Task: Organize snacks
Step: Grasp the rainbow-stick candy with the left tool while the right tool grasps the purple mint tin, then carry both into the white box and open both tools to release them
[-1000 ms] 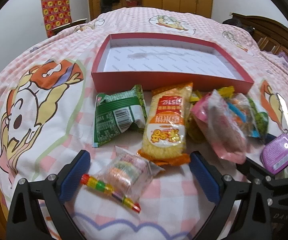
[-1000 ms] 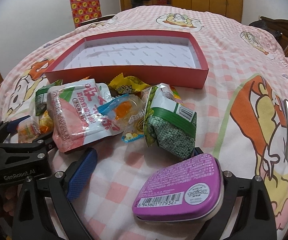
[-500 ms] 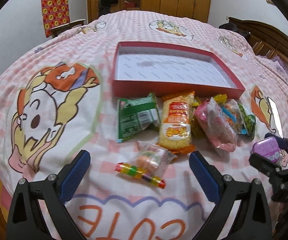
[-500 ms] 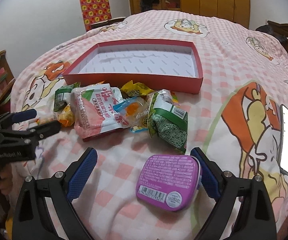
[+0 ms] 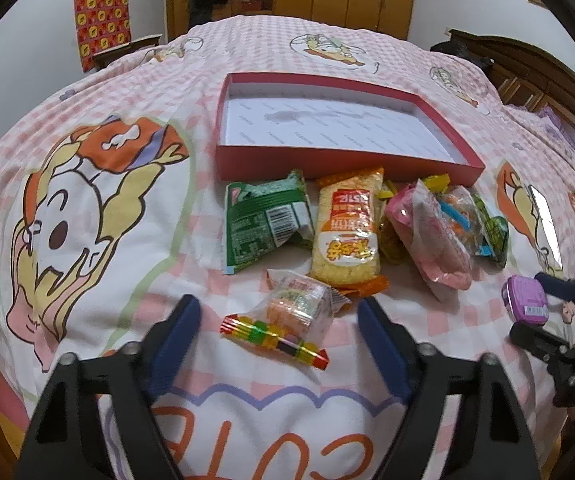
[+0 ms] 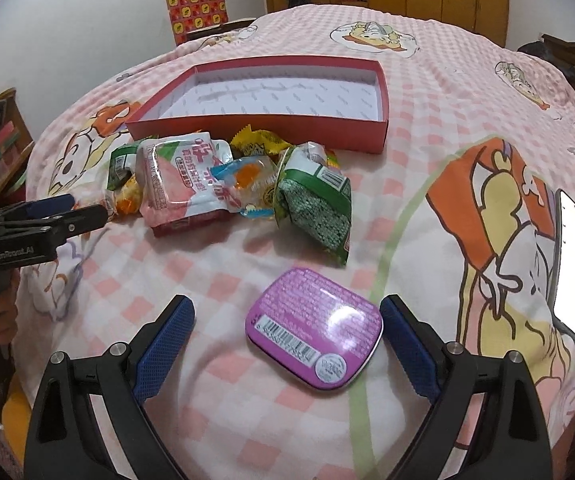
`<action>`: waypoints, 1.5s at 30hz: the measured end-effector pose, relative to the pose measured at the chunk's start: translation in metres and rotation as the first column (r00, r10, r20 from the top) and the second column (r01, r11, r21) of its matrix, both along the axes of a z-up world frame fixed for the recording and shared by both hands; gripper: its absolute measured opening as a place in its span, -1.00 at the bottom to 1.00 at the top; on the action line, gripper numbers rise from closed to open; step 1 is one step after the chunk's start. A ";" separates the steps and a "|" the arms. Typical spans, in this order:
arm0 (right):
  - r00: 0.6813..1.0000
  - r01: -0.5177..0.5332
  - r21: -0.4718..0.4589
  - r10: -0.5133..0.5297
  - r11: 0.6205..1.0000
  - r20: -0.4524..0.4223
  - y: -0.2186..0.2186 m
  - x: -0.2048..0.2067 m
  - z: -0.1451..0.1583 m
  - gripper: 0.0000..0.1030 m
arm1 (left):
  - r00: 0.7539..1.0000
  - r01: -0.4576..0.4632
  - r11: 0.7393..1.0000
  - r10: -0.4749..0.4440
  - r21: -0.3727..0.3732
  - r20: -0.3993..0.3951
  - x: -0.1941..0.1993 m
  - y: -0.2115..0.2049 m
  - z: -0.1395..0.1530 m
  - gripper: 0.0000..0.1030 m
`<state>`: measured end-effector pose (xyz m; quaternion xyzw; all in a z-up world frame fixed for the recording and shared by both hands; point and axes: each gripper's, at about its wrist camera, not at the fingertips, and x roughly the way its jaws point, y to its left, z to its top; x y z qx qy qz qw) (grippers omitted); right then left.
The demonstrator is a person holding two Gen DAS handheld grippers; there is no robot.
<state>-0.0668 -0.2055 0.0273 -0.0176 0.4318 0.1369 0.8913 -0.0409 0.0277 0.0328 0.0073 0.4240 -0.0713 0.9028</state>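
Observation:
An empty red box (image 5: pixel 343 164) (image 6: pixel 255 132) lies on the pink checked bedspread. In front of it is a pile of snacks: a green packet (image 5: pixel 263 224), a yellow rice-cracker packet (image 5: pixel 347 232) and a pink packet (image 5: pixel 427 232). A clear candy packet with a colourful candy roll (image 5: pixel 287 320) lies between the pads of my left gripper (image 5: pixel 279 336). Its jaws are closing and the pads do not touch the packet. My right gripper (image 6: pixel 285 346) is open around a purple tin (image 6: pixel 315 328) that lies flat on the bed. The right pad is close to the tin's edge.
A white phone (image 6: pixel 571 260) lies on the bedspread at the right. A second green packet (image 6: pixel 315 200) sits just beyond the tin. A wooden wardrobe and a chair with a red patterned cover (image 5: pixel 101 24) stand past the bed. My left gripper (image 6: pixel 67 210) shows at the left edge.
Both cameras have drawn back from the snack pile. The left jaws have narrowed around the candy packet. The purple tin now lies further out between the right fingers.

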 end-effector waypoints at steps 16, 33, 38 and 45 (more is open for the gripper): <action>1.000 0.024 0.007 -0.024 1.000 -0.009 -0.003 0.003 -0.006 0.33 | 1.000 0.016 0.999 -0.018 -0.051 -0.025 0.003 0.004 -0.004 -0.03; 0.999 -0.033 0.054 0.032 0.998 0.017 0.001 -0.001 0.025 0.32 | 0.996 0.065 0.997 -0.062 -0.042 0.065 -0.011 -0.003 0.043 -0.23; 0.998 -0.056 0.046 0.055 0.997 0.031 0.005 0.005 0.037 0.32 | 0.995 0.072 0.997 -0.070 -0.036 0.069 -0.004 -0.005 0.051 -0.23; 0.996 -0.083 0.020 0.082 0.996 0.035 0.010 0.023 0.052 0.32 | 0.996 0.048 0.998 -0.045 -0.029 0.081 0.018 -0.003 0.064 -0.23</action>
